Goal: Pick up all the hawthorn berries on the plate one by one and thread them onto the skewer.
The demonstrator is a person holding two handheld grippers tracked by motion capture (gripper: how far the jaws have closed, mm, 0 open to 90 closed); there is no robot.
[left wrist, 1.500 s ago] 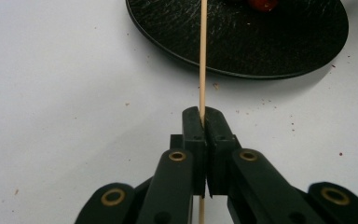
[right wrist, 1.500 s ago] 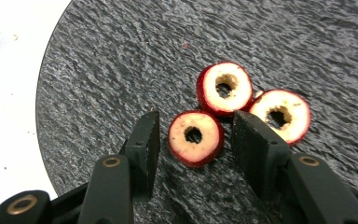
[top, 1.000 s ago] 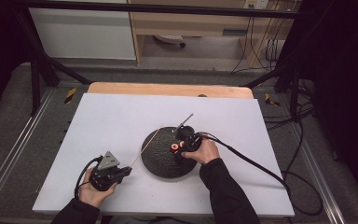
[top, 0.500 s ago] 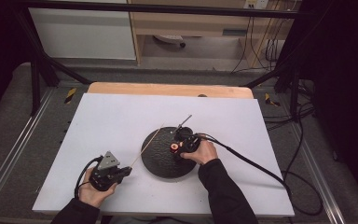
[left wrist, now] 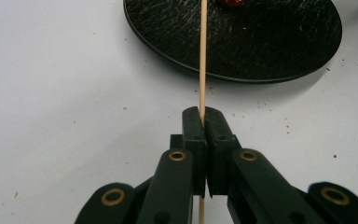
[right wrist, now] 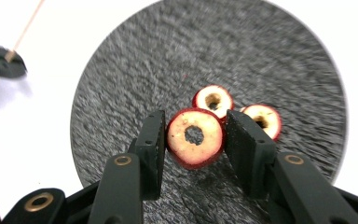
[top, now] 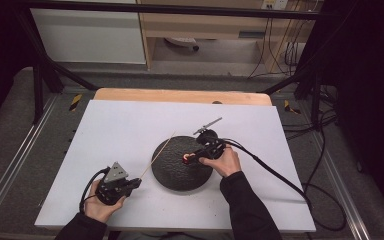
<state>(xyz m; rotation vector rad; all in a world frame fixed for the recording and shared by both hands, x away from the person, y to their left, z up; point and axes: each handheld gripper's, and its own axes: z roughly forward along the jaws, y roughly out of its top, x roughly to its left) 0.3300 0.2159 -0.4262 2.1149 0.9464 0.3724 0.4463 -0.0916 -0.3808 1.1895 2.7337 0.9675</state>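
Wooden skewer (left wrist: 203, 56) clamped tight in the left gripper (left wrist: 202, 122), jaws pressed together on it, the stick running up and out over the rim of the black plate (left wrist: 270, 42). In the high view that left gripper (top: 130, 184) sits at the near left of the white table (top: 130, 125), just where it was a second ago. Over to the right gripper (right wrist: 193, 135): jaws set around a red cored fruit slice (right wrist: 195, 135), one pad on each side and touching it. Two more slices (right wrist: 213, 99) lie just behind on the plate. Compared with half a second back, the right gripper (top: 190, 158) looks barely shifted, hovering over the plate's middle, hand (top: 226, 161) at its far-right edge.
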